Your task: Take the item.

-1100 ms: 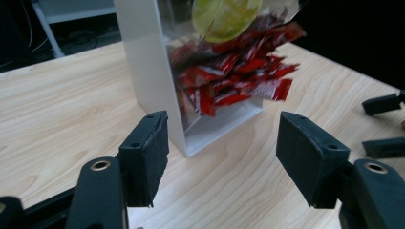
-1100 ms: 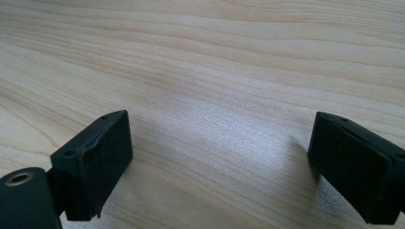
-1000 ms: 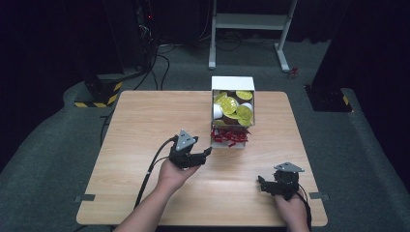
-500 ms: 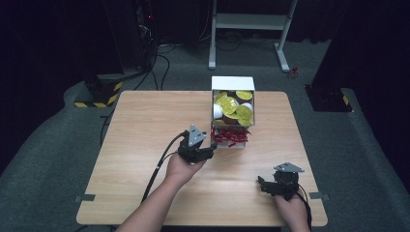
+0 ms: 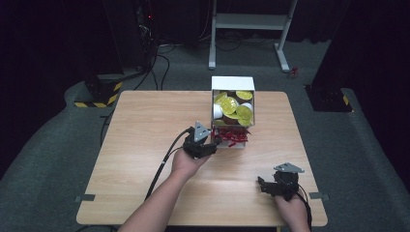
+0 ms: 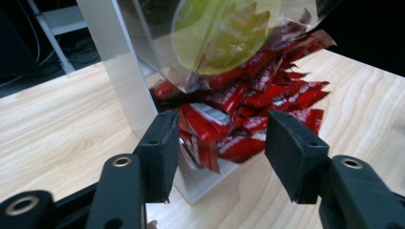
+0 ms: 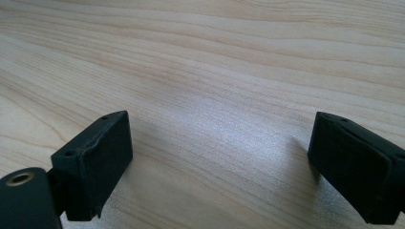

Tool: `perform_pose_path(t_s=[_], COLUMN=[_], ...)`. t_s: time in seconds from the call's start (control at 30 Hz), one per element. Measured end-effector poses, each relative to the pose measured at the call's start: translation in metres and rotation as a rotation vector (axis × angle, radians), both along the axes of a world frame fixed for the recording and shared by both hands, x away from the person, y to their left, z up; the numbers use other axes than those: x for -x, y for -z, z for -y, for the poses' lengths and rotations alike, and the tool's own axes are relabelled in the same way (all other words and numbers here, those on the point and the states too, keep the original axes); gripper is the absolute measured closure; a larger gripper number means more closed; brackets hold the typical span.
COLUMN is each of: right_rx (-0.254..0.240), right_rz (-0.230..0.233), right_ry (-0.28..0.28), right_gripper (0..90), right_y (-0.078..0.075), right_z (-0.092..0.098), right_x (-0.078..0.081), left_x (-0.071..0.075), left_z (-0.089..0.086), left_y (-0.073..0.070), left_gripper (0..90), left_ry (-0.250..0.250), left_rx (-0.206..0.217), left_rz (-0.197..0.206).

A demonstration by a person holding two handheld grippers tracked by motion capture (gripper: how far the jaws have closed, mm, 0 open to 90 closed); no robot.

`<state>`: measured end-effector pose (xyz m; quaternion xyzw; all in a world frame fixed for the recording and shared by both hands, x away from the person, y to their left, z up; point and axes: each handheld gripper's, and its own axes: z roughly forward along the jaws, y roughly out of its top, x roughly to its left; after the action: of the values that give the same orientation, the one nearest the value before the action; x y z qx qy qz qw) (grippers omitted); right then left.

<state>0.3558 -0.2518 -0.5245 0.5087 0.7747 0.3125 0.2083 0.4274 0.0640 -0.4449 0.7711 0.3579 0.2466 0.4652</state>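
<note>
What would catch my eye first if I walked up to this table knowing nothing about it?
Probably the clear box at the table's far edge, its top stacked with gold-lidded cups and red packets spilling from its open bottom. Right at that opening sits the left gripper, its black jaws just closing in around the packets without yet pressing on them. The right gripper rests open on bare wood near the front right corner.

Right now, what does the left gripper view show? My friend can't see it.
The left tool has just been closing around red packets spilling from the open bottom of a clear dispenser on a wooden table. The packets lie between its black jaws, not yet pinched.
</note>
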Motion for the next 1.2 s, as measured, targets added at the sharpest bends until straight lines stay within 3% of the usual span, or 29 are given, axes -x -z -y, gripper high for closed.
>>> perform_pose_path(t_s=[0.13,0.43,1.07,1.2], right_rx=[-0.001,-0.004,0.000,0.001], right_rz=[-0.001,-0.003,0.000,0.001], right_ry=[-0.003,-0.008,-0.021,-0.022], right_gripper=[7.8,7.8,7.8,7.7], right_y=[0.0000,-0.0002,0.0001,0.0001], right_z=[0.0000,0.0000,0.0001,0.0002], right_x=[0.0003,0.0008,0.0017,0.0015], left_x=[-0.0044,-0.0064,-0.0048,-0.0031], left_z=[0.0014,0.0052,0.0061,0.0044], left_y=[0.0011,0.0043,0.0084,0.0079], left_gripper=[50.8,57.0,71.1,73.6], left_ry=[0.001,-0.013,-0.020,-0.019], left_rx=[0.000,-0.013,-0.041,-0.019], left_rz=[-0.012,0.013,0.026,0.024])
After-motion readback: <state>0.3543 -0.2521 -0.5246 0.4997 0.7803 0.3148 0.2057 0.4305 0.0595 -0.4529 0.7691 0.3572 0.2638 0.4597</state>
